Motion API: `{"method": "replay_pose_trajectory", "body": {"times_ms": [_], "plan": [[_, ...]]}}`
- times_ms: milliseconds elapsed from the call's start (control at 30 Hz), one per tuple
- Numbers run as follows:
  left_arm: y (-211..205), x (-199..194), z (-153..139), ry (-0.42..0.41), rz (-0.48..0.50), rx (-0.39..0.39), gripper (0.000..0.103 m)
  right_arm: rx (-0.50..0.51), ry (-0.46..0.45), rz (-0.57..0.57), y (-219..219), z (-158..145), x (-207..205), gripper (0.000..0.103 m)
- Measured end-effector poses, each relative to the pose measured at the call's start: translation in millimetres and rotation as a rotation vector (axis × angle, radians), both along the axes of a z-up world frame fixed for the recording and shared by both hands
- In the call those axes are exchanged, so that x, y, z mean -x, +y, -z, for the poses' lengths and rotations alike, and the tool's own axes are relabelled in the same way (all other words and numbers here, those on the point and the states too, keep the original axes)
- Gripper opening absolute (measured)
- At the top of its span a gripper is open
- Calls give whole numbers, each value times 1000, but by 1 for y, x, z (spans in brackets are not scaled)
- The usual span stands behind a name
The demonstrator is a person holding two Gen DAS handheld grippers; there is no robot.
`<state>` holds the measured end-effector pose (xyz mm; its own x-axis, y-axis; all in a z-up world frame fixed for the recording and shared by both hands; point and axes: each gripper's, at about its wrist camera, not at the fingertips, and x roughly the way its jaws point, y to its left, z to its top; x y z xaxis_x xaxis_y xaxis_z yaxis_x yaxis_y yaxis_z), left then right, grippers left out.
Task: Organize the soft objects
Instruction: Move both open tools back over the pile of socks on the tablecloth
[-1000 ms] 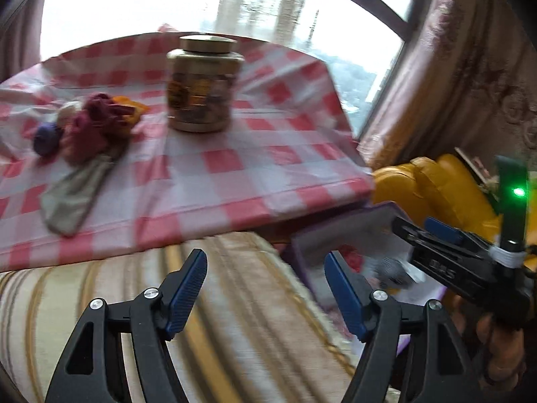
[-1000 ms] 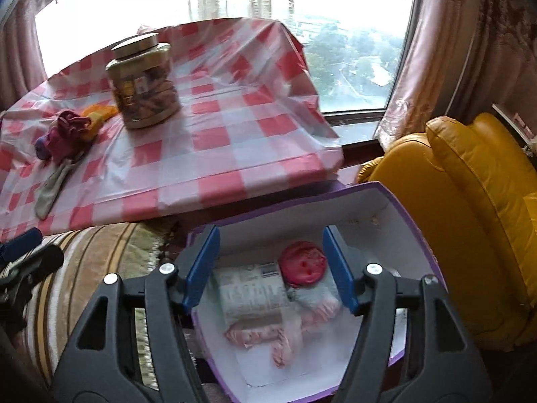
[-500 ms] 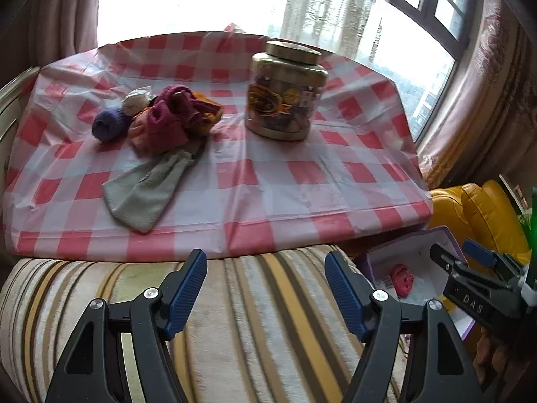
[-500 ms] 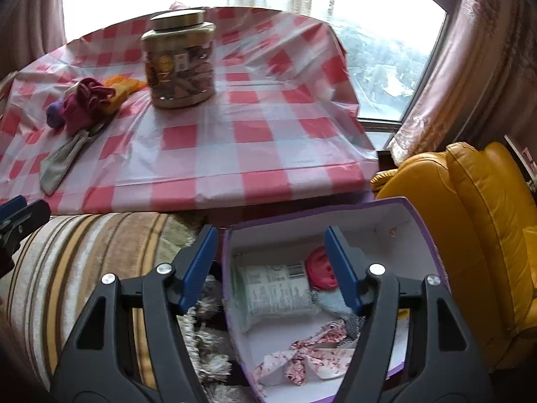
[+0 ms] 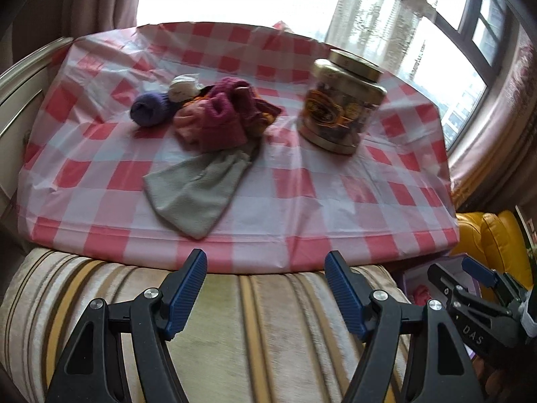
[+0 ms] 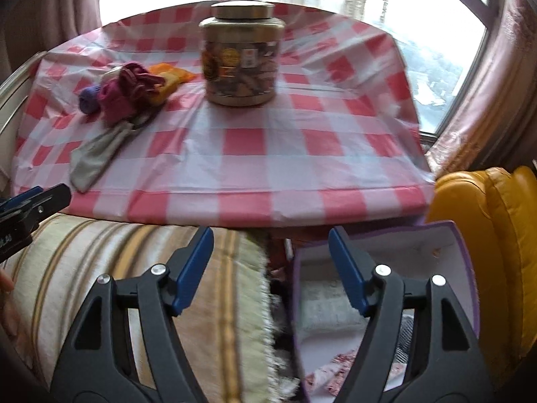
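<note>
Behind the striped cushion [image 5: 235, 319], the checked tablecloth [image 5: 335, 201] carries the sock pile [image 5: 214, 117], so I judge I am between pieces: both my left gripper [image 5: 265, 288] and right gripper [image 6: 270, 268] are open and empty, the right having just widened, and next I must reach the grey sock [image 5: 198, 191] for the purple box [image 6: 463, 268].

The only lettering that reads clearly is "DAS", in pale capitals on the black body of the right gripper [image 5: 470, 288], at the lower right of the left wrist view. The jar [image 6: 241, 54] in the upper middle of the right wrist view carries a printed label with round gold emblems and a small white panel, but its print is too blurred to read.
</note>
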<state>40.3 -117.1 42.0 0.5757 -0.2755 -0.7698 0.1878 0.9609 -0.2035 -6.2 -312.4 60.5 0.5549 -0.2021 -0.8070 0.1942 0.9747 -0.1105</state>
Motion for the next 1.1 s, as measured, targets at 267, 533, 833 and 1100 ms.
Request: {"method": "replay_pose_trajectory", "body": {"times_ms": [267,533,833,1100], "plan": [[34,-23,9,47,-71,40,73,-54,23,-75,20,8,-22,77],[55,-54,14,74,-109,62,73,-126,31,-120,29,12,-48,78],[48,-106,0,38,-70,143,73,-125,18,-161,40,10,-83,78],[37,-160,9,84,-92,190,73,-121,13,-187,43,7,-114,81]]}}
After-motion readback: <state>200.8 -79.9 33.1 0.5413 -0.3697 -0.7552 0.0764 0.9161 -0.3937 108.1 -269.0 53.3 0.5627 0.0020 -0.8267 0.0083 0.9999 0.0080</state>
